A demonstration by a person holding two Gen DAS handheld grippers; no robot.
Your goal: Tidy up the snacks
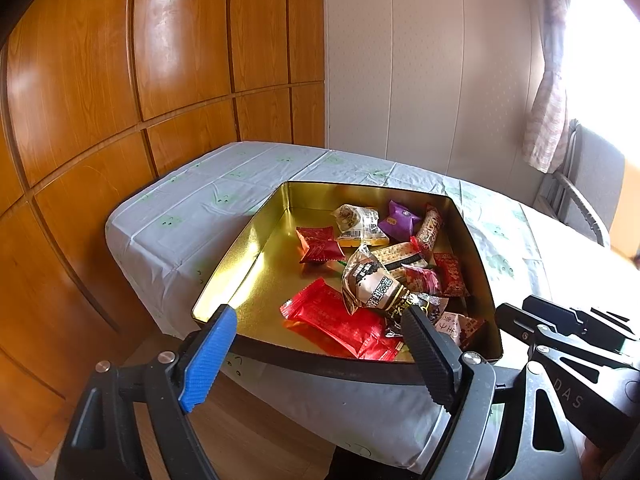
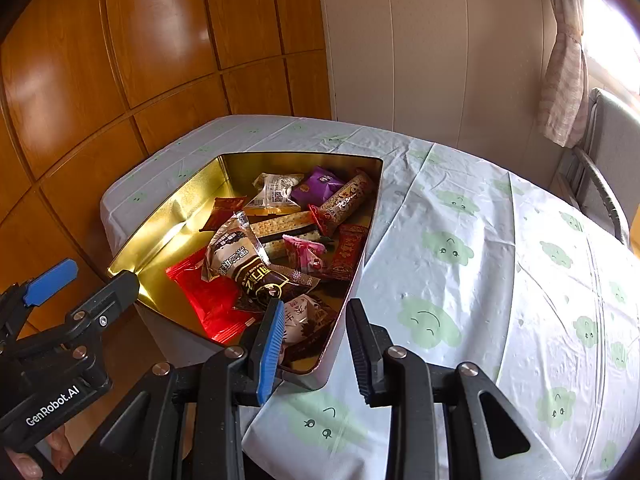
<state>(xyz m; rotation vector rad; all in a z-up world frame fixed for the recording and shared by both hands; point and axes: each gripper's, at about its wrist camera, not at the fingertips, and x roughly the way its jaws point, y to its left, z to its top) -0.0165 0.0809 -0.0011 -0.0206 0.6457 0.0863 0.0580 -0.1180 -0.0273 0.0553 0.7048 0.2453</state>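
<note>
- Left gripper (image 1: 320, 312) sits closest, its jaws spread wide and clamping nothing. The blue finger is by the tin's near left corner, and the black finger shows over the packets.
- Right gripper (image 2: 315, 304) has its jaws narrowly apart astride the tin's right wall near the front corner. The blue pad is inside, the black pad is outside, and a gap shows on the blue side.
- Table (image 2: 460, 240), under a pale cloth printed with green smiling clouds, carries the tin at its left end.
- Gold tin (image 1: 260, 240) lies open with the snacks heaped toward its right side.
- Flat red packet (image 1: 340, 320) lies near the front.
- Brown-and-white packet (image 1: 372, 280) rests partly on it.
- Small purple packet (image 1: 398, 220) sits at the back.
</note>
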